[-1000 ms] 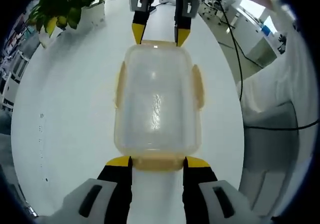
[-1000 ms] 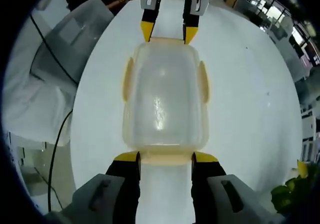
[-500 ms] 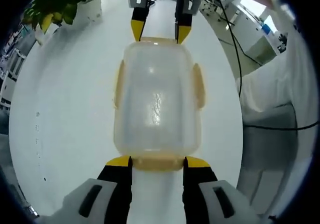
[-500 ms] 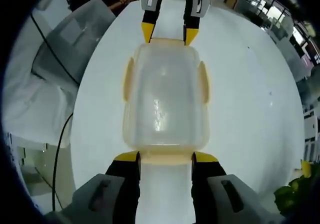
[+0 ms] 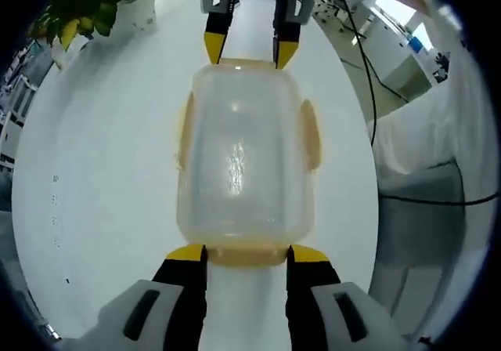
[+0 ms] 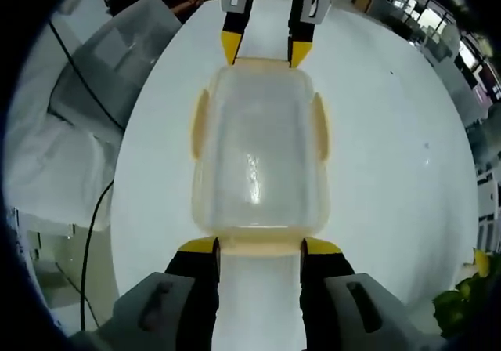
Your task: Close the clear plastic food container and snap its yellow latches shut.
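Note:
The clear plastic container (image 5: 244, 159) (image 6: 258, 159) stands on the white table (image 5: 102, 179) with its lid on. Yellow latches lie along its long sides (image 5: 310, 135) (image 6: 200, 124) and at its short ends (image 5: 247, 254) (image 6: 260, 248). My left gripper (image 5: 247, 257) is open at one short end, its yellow tips on either side of that end latch. It also shows at the top of the right gripper view (image 6: 264, 49). My right gripper (image 6: 260, 251) is open at the opposite end, straddling the latch there the same way. It appears at the top of the left gripper view (image 5: 249, 52).
A potted plant (image 5: 86, 10) (image 6: 462, 304) stands near one table edge. Black cables (image 5: 368, 77) (image 6: 94, 218) and a grey covered object (image 5: 423, 210) (image 6: 102, 69) lie beyond the opposite edge. Bare white tabletop surrounds the container.

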The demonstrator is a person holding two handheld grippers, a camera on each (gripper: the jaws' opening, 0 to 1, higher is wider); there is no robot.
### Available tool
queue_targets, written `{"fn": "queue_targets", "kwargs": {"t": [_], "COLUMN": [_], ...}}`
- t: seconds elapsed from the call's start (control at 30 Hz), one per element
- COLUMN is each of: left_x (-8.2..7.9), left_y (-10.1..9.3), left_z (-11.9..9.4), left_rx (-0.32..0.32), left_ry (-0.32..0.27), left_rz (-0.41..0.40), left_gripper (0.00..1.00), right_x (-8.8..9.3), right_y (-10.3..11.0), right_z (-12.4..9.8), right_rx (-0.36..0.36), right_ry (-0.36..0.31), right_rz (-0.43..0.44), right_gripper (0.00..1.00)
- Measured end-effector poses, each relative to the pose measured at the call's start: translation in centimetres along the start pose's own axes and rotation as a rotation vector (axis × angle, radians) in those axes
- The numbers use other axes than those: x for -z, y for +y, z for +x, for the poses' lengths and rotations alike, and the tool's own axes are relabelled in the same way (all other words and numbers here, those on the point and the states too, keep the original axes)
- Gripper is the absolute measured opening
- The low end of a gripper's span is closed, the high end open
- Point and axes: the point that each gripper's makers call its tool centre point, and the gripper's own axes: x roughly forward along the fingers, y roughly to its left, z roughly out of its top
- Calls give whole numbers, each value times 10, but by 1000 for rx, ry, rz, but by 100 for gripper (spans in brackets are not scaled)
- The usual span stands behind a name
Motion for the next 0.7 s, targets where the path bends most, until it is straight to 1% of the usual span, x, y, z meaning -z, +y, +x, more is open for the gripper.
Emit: {"fn": "queue_targets", "kwargs": {"t": [0.23,0.27,0.43,0.7], "left_x": [-1,-1,0,1], "left_y": [0,0,-1,0], "left_z": [1,2,2,5], "left_rx": [-3,-2,6,5], "left_ry": [-3,-3,-13,3], "left_rz": [6,5,3,11], "left_gripper": [33,33,33,33], "right_x": [2,4,3,3], "right_y": [1,1,1,2], "right_z": [2,3,2,2], "right_rx": [-3,-3,1,-3], "right_ry": [9,9,-3,1], "right_rz": [3,-9,-10,-10], "right_gripper": [37,37,37,38]}}
